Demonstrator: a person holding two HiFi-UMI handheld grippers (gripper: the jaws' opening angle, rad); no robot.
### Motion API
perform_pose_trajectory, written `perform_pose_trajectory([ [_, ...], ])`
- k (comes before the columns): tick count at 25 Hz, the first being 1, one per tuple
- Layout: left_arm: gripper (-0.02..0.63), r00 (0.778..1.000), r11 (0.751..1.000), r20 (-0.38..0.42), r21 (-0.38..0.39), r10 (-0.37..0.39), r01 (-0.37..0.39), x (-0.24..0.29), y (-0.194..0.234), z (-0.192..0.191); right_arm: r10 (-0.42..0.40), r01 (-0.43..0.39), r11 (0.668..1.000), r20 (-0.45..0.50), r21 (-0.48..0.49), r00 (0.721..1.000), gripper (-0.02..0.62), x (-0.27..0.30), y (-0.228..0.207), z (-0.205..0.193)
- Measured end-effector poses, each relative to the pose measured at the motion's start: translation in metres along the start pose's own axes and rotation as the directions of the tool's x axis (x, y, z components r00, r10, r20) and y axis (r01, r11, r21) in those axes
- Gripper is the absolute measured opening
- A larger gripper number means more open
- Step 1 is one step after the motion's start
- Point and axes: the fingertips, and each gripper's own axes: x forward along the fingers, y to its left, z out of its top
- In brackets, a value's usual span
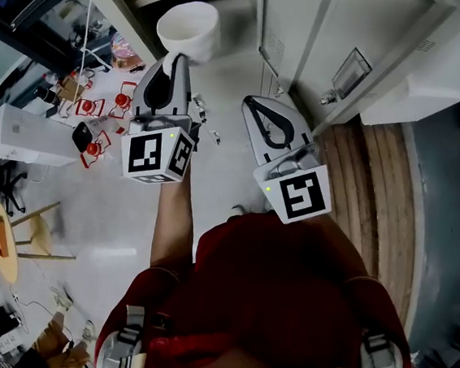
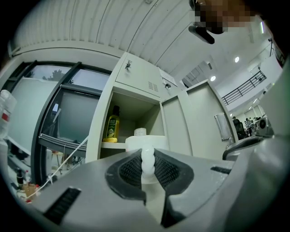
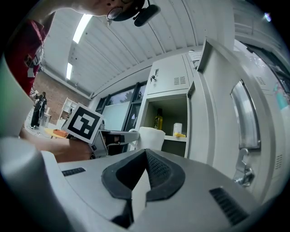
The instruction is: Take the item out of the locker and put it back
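A white mug (image 1: 189, 29) hangs in the air in front of the open locker (image 2: 136, 97). My left gripper (image 1: 178, 59) is shut on the mug's handle (image 2: 147, 164), whose white loop shows pinched between the dark pads. The mug body (image 2: 145, 142) sits just past the jaws, at about the height of the locker shelf (image 2: 113, 145). My right gripper (image 1: 260, 107) is to the right of the mug, shut, with nothing between its pads. In the right gripper view the mug (image 3: 152, 137) shows to the left of the locker opening.
On the locker shelf stand a yellow oil bottle (image 2: 112, 124) and a small white jar (image 2: 140, 132); a yellow item (image 3: 180, 134) lies beside the jar. The locker door (image 3: 226, 104) stands open at the right. Red-and-white items (image 1: 98, 116) lie on the floor at the left.
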Motion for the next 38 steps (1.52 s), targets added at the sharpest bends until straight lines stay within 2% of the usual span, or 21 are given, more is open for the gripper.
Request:
perform_pose_trajectory([
  [25,0.049,0.993,1.0,-0.121,-0.029,-0.008,0.005,0.088,0.006,-0.103,-0.023,0.018,0.999,-0.111,-0.042,0.994,-0.003,0.004,-0.01,-0.031],
  [38,0.049,0.987,0.999,-0.161,-0.032,-0.022,0.017,0.119,0.003,-0.131,-0.031,0.025,0.999,-0.156,-0.037,0.987,-0.003,0.01,-0.014,-0.042],
])
